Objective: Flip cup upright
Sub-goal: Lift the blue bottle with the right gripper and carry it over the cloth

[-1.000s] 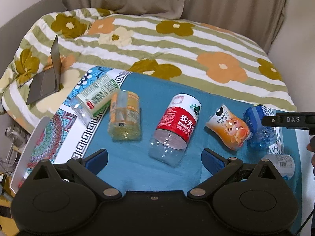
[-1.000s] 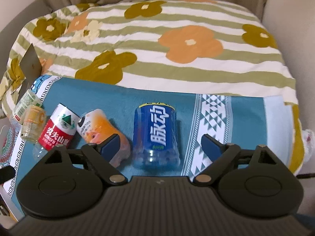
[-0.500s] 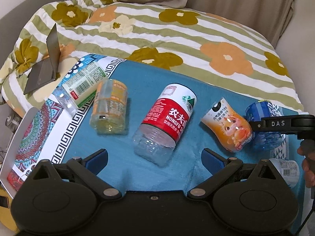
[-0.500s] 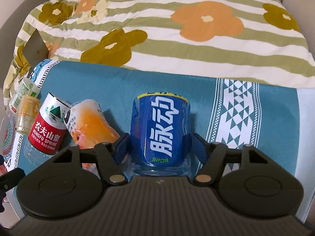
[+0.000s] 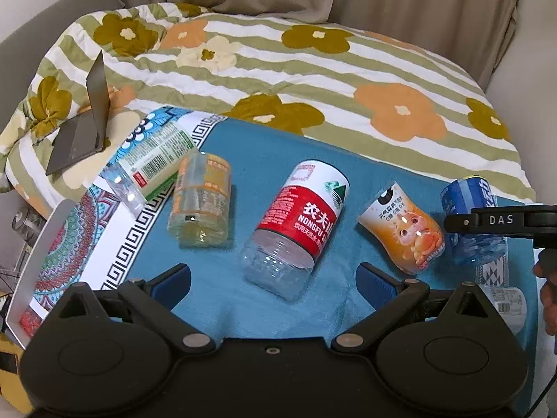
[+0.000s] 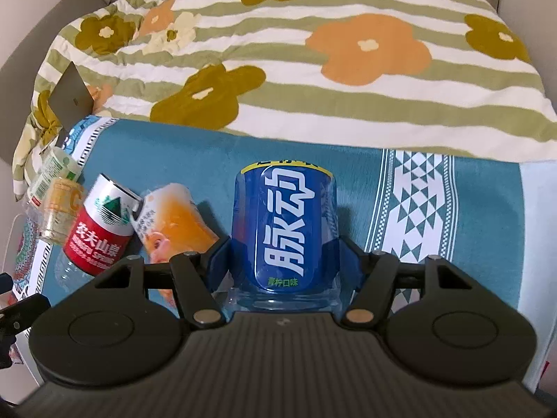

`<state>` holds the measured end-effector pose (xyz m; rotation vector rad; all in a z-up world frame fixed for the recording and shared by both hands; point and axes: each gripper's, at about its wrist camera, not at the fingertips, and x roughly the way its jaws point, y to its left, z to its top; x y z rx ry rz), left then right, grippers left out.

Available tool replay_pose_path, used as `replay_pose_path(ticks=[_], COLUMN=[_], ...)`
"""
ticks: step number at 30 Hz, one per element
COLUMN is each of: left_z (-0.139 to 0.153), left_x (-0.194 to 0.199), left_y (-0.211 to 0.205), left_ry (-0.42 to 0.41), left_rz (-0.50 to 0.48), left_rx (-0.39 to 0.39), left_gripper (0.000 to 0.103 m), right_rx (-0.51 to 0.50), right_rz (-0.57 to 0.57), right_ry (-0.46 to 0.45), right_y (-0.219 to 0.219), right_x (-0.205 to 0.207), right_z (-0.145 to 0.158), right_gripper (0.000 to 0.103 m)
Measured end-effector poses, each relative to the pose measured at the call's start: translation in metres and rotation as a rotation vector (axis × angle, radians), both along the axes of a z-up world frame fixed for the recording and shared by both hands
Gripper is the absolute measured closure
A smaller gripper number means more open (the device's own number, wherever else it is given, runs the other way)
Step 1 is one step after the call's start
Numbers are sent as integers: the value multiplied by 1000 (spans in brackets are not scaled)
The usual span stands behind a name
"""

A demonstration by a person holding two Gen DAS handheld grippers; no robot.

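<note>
The right gripper (image 6: pixel 283 256) is clamped on the blue-labelled cup (image 6: pixel 283 230), a cut plastic bottle lying on its side on the teal cloth (image 6: pixel 195 160), its body pressed between the two blue finger pads (image 6: pixel 220 261) and its far end pointing away past the fingertips. Just outside the left finger lies the orange cartoon-print cup (image 6: pixel 174 223), then the red-and-white Nongfu Spring cup (image 6: pixel 101 233). The left gripper (image 5: pixel 273 280) hangs spread wide, gripping nothing, with the Nongfu Spring cup lying just ahead between its fingers.
</note>
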<state>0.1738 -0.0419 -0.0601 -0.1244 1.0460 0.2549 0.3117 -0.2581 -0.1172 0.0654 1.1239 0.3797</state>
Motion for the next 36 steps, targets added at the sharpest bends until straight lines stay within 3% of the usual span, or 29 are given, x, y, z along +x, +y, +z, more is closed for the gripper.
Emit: replay_pose_path(ticks=[12,20,26,36], left_z=[27,34,26,-4], left_x=[-31,-61,-85,-107], left_y=[28,59,80,108], left_ry=[-91,-127,-123,-68], left_rz=[-93,-189,-257,-319], left_rx=[-17,-48,-58,-46], left_gripper=[1,1,1,1], right_rx=[14,16,14,-13], right_rz=[-89,-171,-210,-238], right_ry=[-104,-116,-82,-1], right_y=[16,46,75,121], right_x=[-55,-116,-158,-192], right_z=[57,71,55,-8], right_gripper=[23,23,23,23])
